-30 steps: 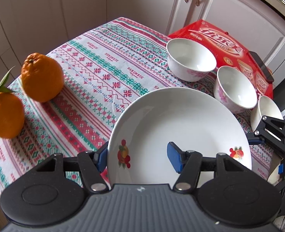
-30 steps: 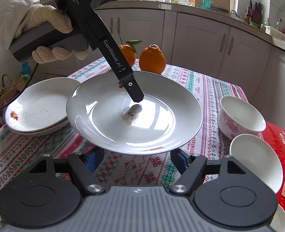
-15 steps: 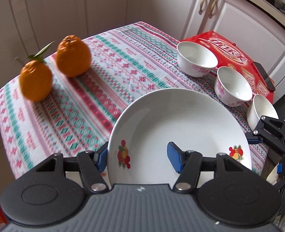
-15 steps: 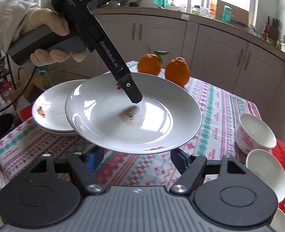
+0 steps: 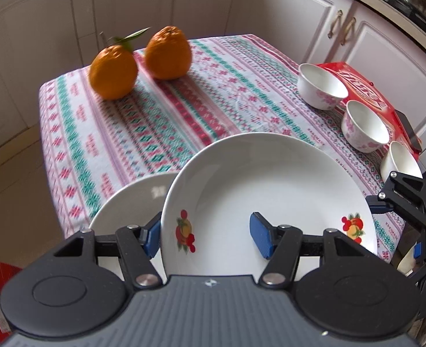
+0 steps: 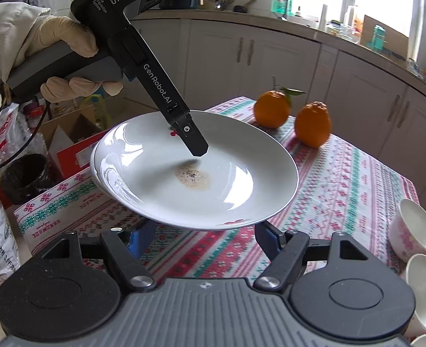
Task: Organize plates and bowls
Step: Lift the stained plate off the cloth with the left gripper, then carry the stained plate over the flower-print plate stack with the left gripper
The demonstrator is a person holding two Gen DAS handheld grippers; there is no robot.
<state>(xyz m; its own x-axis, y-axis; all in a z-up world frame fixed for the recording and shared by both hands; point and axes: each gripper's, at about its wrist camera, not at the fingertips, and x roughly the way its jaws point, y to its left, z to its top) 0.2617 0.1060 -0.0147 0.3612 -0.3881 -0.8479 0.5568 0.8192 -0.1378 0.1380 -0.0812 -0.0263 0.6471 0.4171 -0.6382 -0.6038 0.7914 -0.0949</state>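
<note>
Plate (image 5: 270, 190) in my left gripper (image 5: 205, 235) now hangs over a second plate (image 5: 132, 202) that slides into the lower left of the left wrist view; a second ago only tablecloth showed there. In the right wrist view the stack has gone from the left edge to almost wholly behind the carried plate, just a sliver of rim peeping out. I read that as the carry nearly done: the plate is about over its stack, and lowering it comes next.

My left jaws are closed on the plate's near rim, one blue pad (image 5: 260, 238) inside the dish and the other under the outer edge. The plate carries a small brownish residue (image 6: 194, 176) at its centre, so I keep it close to level.

My left hand (image 6: 68, 57), gloved, grips the handle at the upper left of the right wrist view, the tool slanting steeply down toward the centre. My right gripper (image 6: 204, 238) stands about half open with nothing pinched; the plate's rim passes in front of its fingers, and I cannot tell for sure whether it touches them.

Three bowls (image 5: 322, 89) wait by the red box (image 5: 366, 86) at the right, and two oranges (image 5: 142, 63) sit at the top of the table (image 5: 184, 121).
</note>
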